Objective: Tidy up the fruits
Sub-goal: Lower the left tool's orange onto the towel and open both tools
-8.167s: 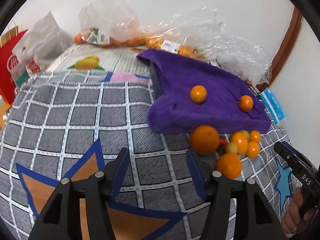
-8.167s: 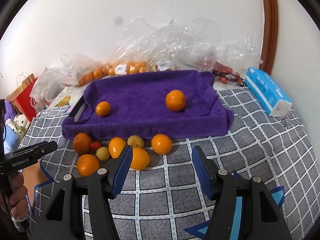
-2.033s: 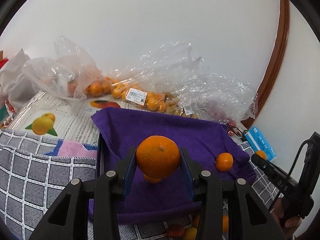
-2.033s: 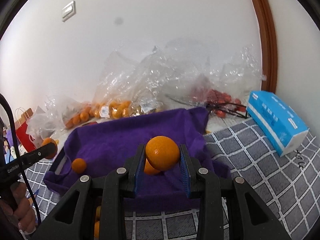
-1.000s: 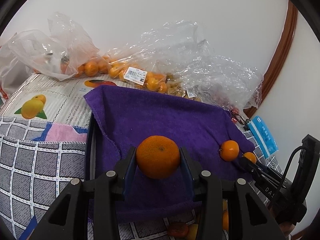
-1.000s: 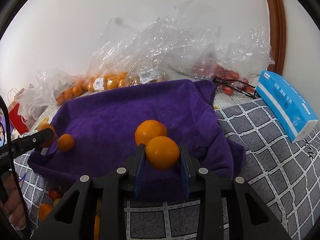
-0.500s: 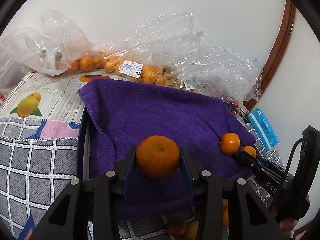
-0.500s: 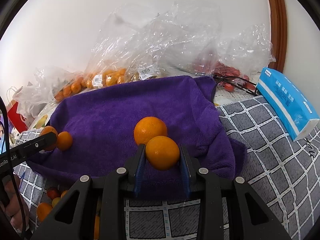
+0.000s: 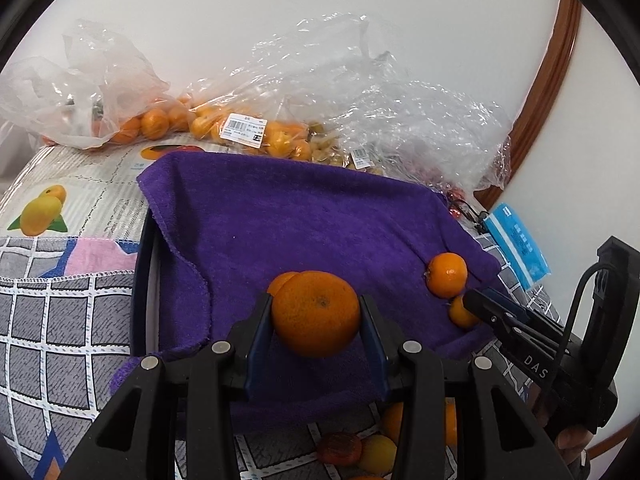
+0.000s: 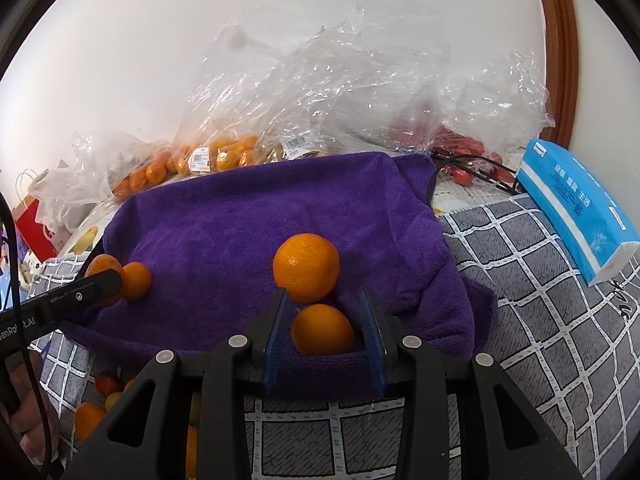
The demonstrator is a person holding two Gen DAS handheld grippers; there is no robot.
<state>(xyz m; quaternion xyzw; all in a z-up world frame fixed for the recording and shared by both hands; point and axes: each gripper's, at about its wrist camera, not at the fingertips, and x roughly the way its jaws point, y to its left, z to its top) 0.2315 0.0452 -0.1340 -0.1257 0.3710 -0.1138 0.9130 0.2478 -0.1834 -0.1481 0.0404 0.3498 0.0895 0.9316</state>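
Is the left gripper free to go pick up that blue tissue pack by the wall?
Probably not yet: the left gripper is shut on a large orange, and the tissue pack lies beyond the purple towel and the right gripper.

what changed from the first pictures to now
Both grippers picked an orange from the loose pile in front of the purple towel and carried it over the towel. The left gripper still clamps its orange. The right gripper has set its orange down on the towel; its jaws are opening, with the fruit between them. The two oranges already on the towel and the bags behind stayed put.
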